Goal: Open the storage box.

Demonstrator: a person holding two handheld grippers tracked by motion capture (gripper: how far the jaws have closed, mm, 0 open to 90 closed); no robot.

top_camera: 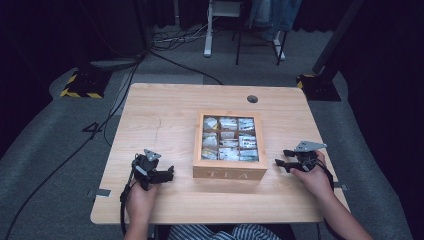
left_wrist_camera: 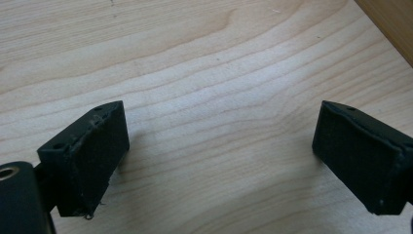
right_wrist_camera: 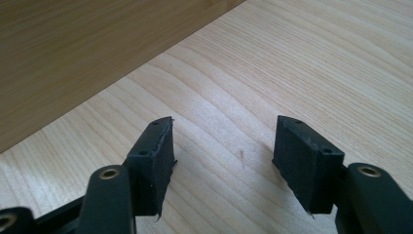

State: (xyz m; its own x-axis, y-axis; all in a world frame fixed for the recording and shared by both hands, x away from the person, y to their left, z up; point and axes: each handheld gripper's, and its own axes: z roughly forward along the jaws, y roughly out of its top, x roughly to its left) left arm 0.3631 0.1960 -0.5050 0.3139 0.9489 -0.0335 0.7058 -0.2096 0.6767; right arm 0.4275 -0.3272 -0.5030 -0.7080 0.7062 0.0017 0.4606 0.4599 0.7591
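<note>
A wooden tea box (top_camera: 229,146) marked TEA stands shut in the middle of the table, its glass lid showing several compartments of tea bags. My left gripper (top_camera: 167,174) rests on the table to the box's left, open, pointing toward it; its jaws stand wide apart over bare wood (left_wrist_camera: 219,131), and a corner of the box (left_wrist_camera: 389,22) shows at the upper right. My right gripper (top_camera: 282,157) rests to the box's right, open with nothing between its jaws (right_wrist_camera: 224,146). The box's side wall (right_wrist_camera: 87,53) lies close ahead of it.
The light wooden table (top_camera: 160,120) has a round cable hole (top_camera: 252,99) at the back right. Cables, a yellow-and-black striped stand base (top_camera: 82,85) and white furniture legs (top_camera: 207,30) lie on the grey floor beyond. Bare tabletop surrounds the box.
</note>
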